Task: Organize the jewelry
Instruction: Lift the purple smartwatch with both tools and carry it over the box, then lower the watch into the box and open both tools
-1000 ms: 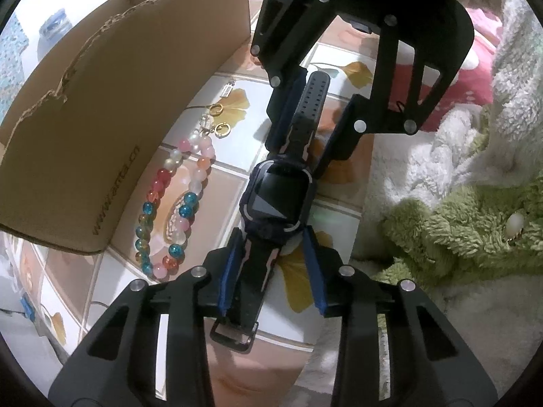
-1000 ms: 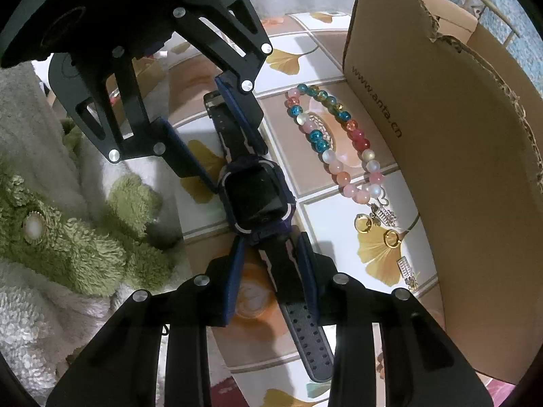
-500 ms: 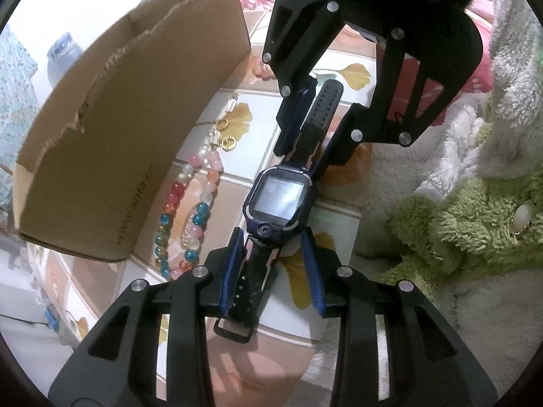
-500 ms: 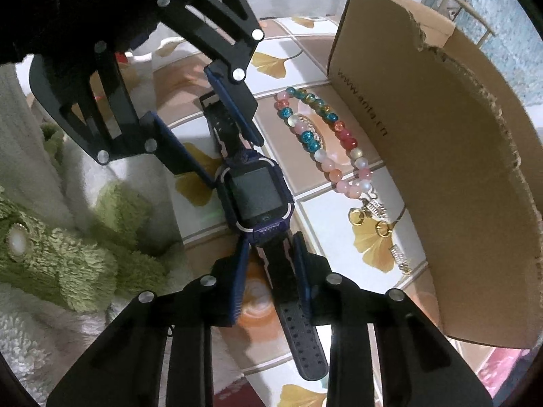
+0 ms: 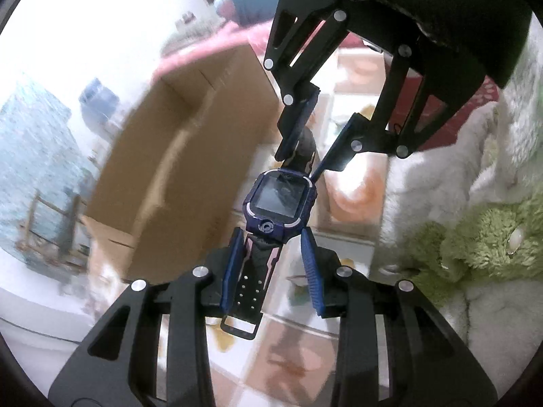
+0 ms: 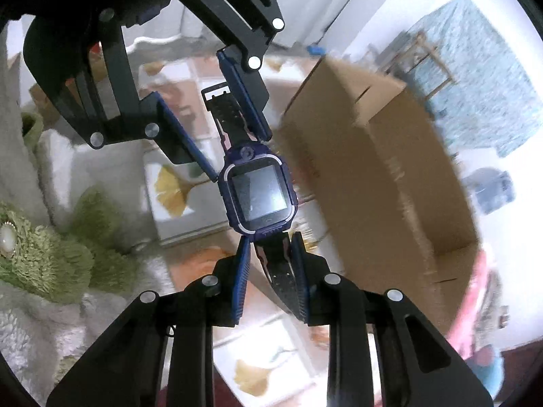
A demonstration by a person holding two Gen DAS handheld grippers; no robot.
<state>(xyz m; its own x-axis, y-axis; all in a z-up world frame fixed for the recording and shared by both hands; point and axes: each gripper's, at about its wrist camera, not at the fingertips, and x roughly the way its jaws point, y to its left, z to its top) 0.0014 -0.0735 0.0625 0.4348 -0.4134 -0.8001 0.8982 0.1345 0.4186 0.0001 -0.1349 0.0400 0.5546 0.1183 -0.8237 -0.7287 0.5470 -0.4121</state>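
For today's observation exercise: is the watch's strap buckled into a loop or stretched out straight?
Stretched out straight: the watch hangs lengthwise, one strap end in the left gripper, the other in the right gripper.

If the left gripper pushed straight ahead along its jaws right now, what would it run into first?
Most likely the dark-blue square-faced smartwatch whose strap lies between its jaws, then the right gripper on the far strap. Depth beyond that is unclear.

The watch [image 5: 280, 200] hangs between the left claw [image 5: 271, 271] and right claw [image 6: 269, 268], above the desk [image 6: 190, 217], cardboard box [image 6: 380, 183] beside it.
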